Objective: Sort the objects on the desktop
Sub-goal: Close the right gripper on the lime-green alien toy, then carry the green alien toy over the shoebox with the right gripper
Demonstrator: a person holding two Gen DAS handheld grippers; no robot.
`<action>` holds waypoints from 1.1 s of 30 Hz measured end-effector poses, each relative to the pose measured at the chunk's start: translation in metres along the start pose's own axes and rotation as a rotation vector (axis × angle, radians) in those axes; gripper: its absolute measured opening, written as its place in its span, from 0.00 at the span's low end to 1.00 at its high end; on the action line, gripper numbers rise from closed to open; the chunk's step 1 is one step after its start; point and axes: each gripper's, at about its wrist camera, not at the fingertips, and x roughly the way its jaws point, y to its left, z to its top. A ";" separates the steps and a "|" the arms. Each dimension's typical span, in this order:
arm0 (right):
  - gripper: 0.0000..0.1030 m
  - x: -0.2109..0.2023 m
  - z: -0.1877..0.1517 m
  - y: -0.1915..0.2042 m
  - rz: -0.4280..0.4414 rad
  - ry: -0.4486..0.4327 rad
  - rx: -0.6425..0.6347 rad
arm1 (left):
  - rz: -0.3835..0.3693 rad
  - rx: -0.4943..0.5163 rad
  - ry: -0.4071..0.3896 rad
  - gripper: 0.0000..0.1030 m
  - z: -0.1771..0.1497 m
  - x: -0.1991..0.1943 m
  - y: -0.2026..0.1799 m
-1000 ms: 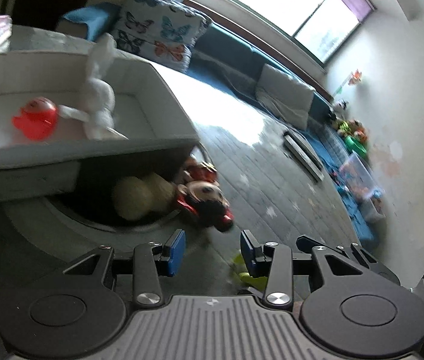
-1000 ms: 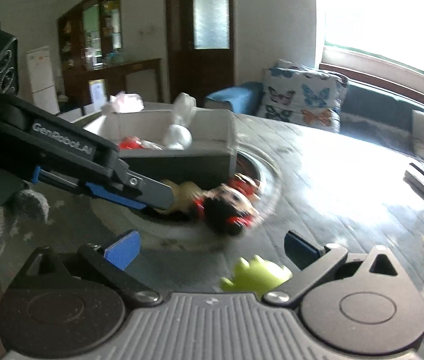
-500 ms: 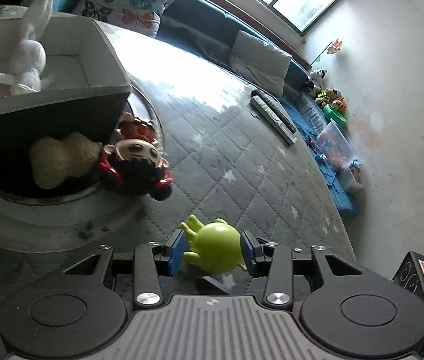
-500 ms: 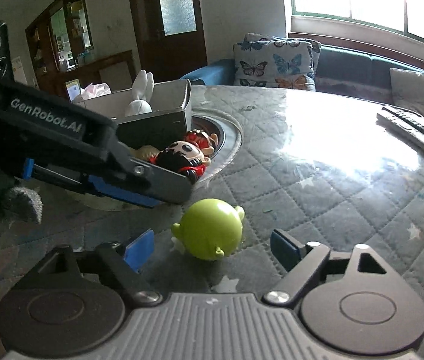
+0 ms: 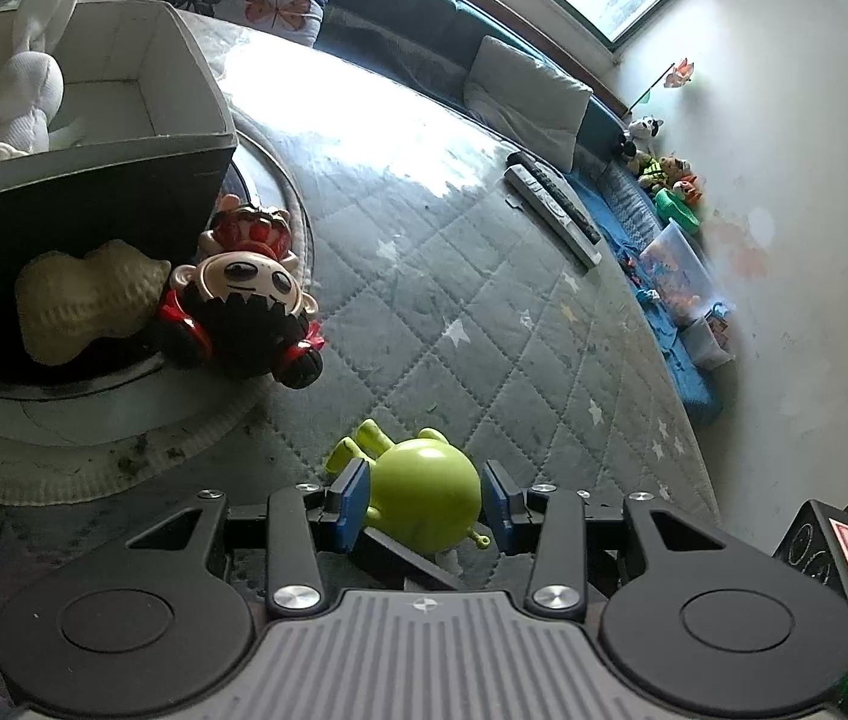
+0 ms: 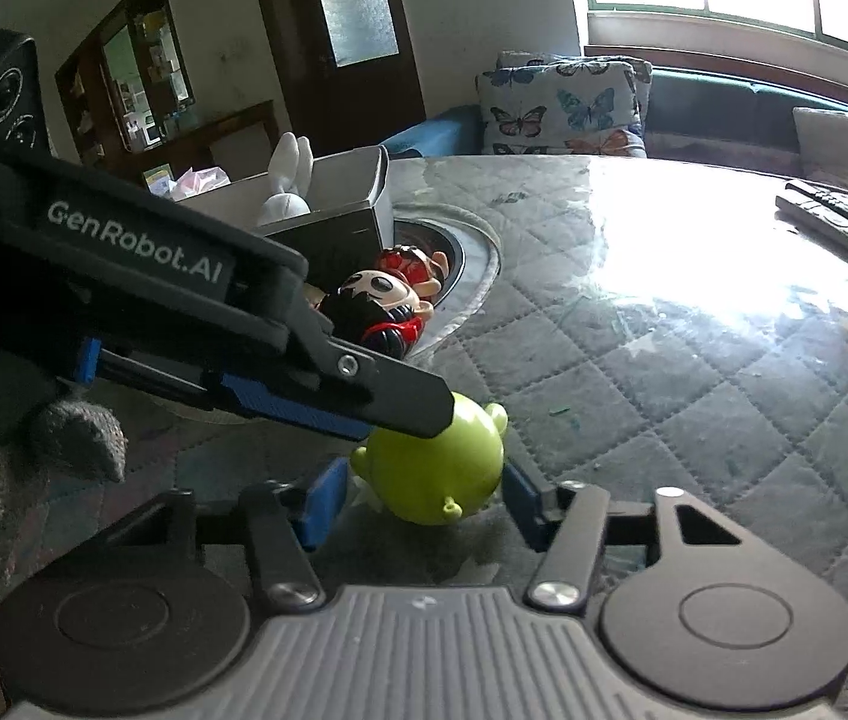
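Position of the task item: the round lime-green plastic toy figure (image 5: pixel 424 498) lies on the grey quilted, star-printed counter (image 5: pixel 484 312), at the near edge, well apart from the storage box.

Left claw (image 5: pixel 424 495): open. Its blue pads (image 5: pixel 352 492) stand on either side of the green toy. The left pad is against the toy's limbs and a thin gap shows at the right pad, so no grip is confirmed.

Right claw (image 6: pixel 421 498): jaws have just been closing, with the same toy between them. The right pad is at the toy's edge and a gap remains at the left pad, so the toy is not yet clamped.

Grey knitted glove (image 6: pixel 64 438): visible at the left, beneath the left tool.

Far left: an open grey box with white lining (image 5: pixel 184 90) holds a white plush rabbit (image 5: pixel 28 78). At its base lie a cream peanut-shaped toy (image 5: pixel 82 300) and, touching it, a black-haired doll with red trim (image 5: pixel 244 306).

Far right: two dark remote controls (image 5: pixel 550 204) lie side by side.
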 end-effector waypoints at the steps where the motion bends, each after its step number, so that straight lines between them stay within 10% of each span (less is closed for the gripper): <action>1: 0.53 0.000 0.000 0.000 0.000 -0.001 0.002 | 0.002 -0.002 0.002 0.42 0.000 0.001 0.000; 16: 0.53 -0.005 0.012 0.014 -0.001 -0.024 -0.035 | -0.007 0.028 -0.049 0.41 0.001 -0.021 0.003; 33: 0.53 0.037 0.112 0.088 0.115 -0.131 -0.222 | 0.085 -0.016 -0.291 0.41 0.070 -0.111 0.057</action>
